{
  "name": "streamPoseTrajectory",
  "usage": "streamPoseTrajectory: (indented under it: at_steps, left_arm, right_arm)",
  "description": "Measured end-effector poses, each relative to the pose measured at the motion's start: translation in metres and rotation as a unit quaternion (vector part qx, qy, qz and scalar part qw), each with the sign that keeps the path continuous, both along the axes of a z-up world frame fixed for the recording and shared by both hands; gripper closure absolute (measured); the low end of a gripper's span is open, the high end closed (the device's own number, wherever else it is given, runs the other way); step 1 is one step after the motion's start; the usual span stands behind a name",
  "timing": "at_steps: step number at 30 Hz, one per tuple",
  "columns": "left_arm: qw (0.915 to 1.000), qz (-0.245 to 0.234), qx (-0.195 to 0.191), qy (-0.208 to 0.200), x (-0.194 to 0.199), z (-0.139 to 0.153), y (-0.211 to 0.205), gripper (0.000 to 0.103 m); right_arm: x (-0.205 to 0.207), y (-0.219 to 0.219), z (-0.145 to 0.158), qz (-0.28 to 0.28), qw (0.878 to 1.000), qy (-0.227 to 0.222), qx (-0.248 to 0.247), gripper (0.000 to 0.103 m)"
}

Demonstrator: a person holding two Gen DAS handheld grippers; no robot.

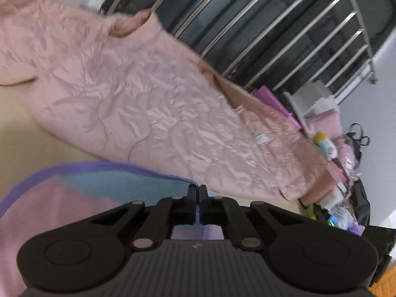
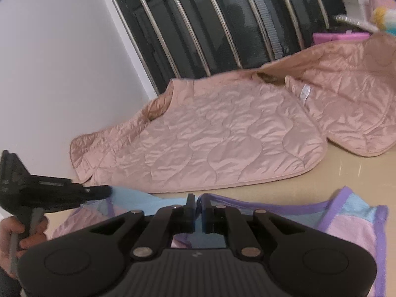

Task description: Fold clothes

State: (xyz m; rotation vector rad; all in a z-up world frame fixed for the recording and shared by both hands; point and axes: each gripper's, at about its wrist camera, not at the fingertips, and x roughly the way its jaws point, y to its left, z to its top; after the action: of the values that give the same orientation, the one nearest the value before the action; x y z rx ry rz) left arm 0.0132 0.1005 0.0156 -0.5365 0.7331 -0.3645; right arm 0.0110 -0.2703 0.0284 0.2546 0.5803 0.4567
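Note:
A pastel garment [image 2: 351,225] in pink and light blue with purple trim lies on the beige table [image 2: 346,173], close to me. My right gripper [image 2: 197,199] is shut on its purple-trimmed upper edge. My left gripper [image 1: 197,190] is shut on the same garment's purple and blue edge [image 1: 104,173]; it also shows at the left of the right wrist view [image 2: 106,191], held by a hand. A pink quilted jacket [image 2: 210,138] lies spread flat on the table beyond the pastel garment; it also shows in the left wrist view [image 1: 138,94].
A dark window with chrome bars [image 2: 210,24] stands behind the table beside a white wall [image 2: 61,61]. Pink boxes, bags and small items [image 1: 334,148] are piled past the table's far end.

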Motion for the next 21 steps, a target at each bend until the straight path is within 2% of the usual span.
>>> streamPoseTrajectory:
  at_steps: [5, 6, 8, 9, 10, 11, 12, 13, 15, 17, 19, 20, 21]
  left_arm:
    - [0.9991, 0.004, 0.041, -0.006, -0.08, -0.008, -0.008, 0.101]
    - [0.9988, 0.006, 0.049, -0.004, -0.094, -0.01, -0.009, 0.098]
    - [0.9983, 0.025, 0.051, 0.015, -0.097, -0.011, -0.003, 0.09]
    - [0.9986, 0.026, 0.045, 0.005, -0.098, -0.009, 0.002, 0.076]
    - [0.9984, 0.034, 0.045, -0.006, -0.098, -0.004, 0.008, 0.065]
    - [0.9979, 0.044, 0.045, -0.016, -0.096, 0.0, 0.014, 0.046]
    - [0.9973, 0.055, 0.047, -0.014, -0.089, 0.002, 0.02, 0.043]
    - [0.9976, 0.055, 0.043, -0.004, -0.08, 0.002, 0.023, 0.043]
    - [0.9977, 0.056, 0.035, 0.018, -0.061, 0.001, 0.029, 0.044]
    - [0.9974, 0.056, 0.027, 0.037, -0.044, 0.001, 0.035, 0.046]
    - [0.9974, 0.056, 0.03, 0.034, -0.038, -0.002, 0.034, 0.047]
    - [0.9972, 0.057, 0.038, 0.031, -0.037, -0.005, 0.034, 0.052]
    - [0.9964, 0.06, 0.05, 0.032, -0.034, -0.005, 0.033, 0.07]
  right_arm:
    - [-0.069, -0.005, -0.002, 0.001, 1.0, -0.015, -0.018, 0.099]
    - [-0.08, -0.004, -0.007, 0.002, 1.0, -0.005, -0.028, 0.097]
    - [-0.093, -0.006, -0.012, 0.001, 0.999, 0.004, -0.045, 0.094]
    - [-0.097, -0.008, -0.011, -0.004, 0.999, 0.002, -0.05, 0.091]
    - [-0.1, -0.011, -0.007, -0.01, 0.999, -0.006, -0.049, 0.082]
    - [-0.098, -0.013, -0.002, -0.014, 0.999, -0.014, -0.046, 0.07]
    - [-0.095, -0.015, 0.003, -0.017, 0.999, -0.023, -0.042, 0.065]
    - [-0.093, -0.016, 0.008, -0.02, 0.999, -0.031, -0.038, 0.06]
    - [-0.078, -0.015, 0.012, -0.022, 0.999, -0.031, -0.037, 0.06]
    - [-0.06, -0.011, 0.009, -0.025, 0.999, -0.016, -0.027, 0.06]
    - [-0.043, -0.005, 0.004, -0.025, 1.0, 0.005, -0.004, 0.06]
    - [-0.036, -0.002, 0.0, -0.024, 1.0, 0.016, 0.009, 0.06]
    - [-0.03, 0.001, -0.004, -0.024, 0.999, 0.027, 0.021, 0.06]
